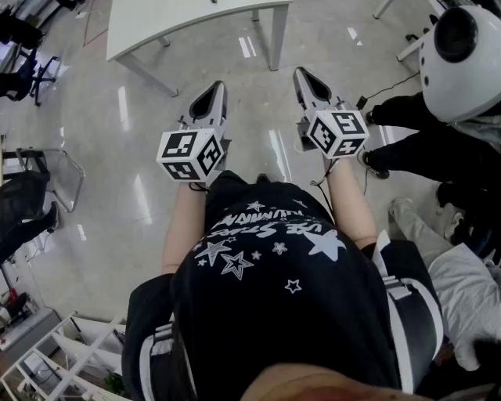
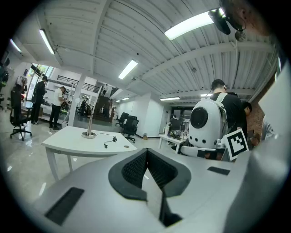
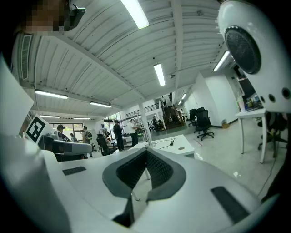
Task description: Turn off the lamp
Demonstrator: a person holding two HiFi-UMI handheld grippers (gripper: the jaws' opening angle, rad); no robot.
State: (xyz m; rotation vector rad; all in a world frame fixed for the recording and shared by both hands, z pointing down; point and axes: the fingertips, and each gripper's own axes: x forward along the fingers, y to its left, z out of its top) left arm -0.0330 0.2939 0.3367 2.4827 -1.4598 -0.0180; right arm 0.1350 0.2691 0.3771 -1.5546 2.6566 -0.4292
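both grippers are out in front of the person, held close to level and side by side over the shiny floor [image 1: 141, 204]. left gripper [image 1: 215, 88] first: in its own view the dark ribbed pads [image 2: 136, 166] meet at the tip, jaws together, nothing between them. right gripper [image 1: 304, 75], same story, pads [image 3: 157, 168] closed up on each other and empty. marker cubes [image 1: 190, 154] sit behind each set of jaws, just ahead of the black star-print shirt [image 1: 274, 258].

now the lamp [image 2: 89, 125]: it's well ahead on the white table [image 2: 77, 145], a thin metal stem rising from a round base near the far side of the tabletop. a dark cord [image 2: 108, 142] trails off the base across the top and ends in a small dark lump. the right gripper view picks up the same stem [image 3: 144, 133], just above that gripper's closed tips. neither gripper is anywhere near touching it. in the head view only the near edge and legs of the table [image 1: 196, 23] show, no lamp visible there.

off to the person's right, a white rounded pod [image 1: 462, 55] with a dark round window, beside someone in dark clothes [image 1: 423, 153]. black office chairs [image 2: 129, 125] stand beyond the table
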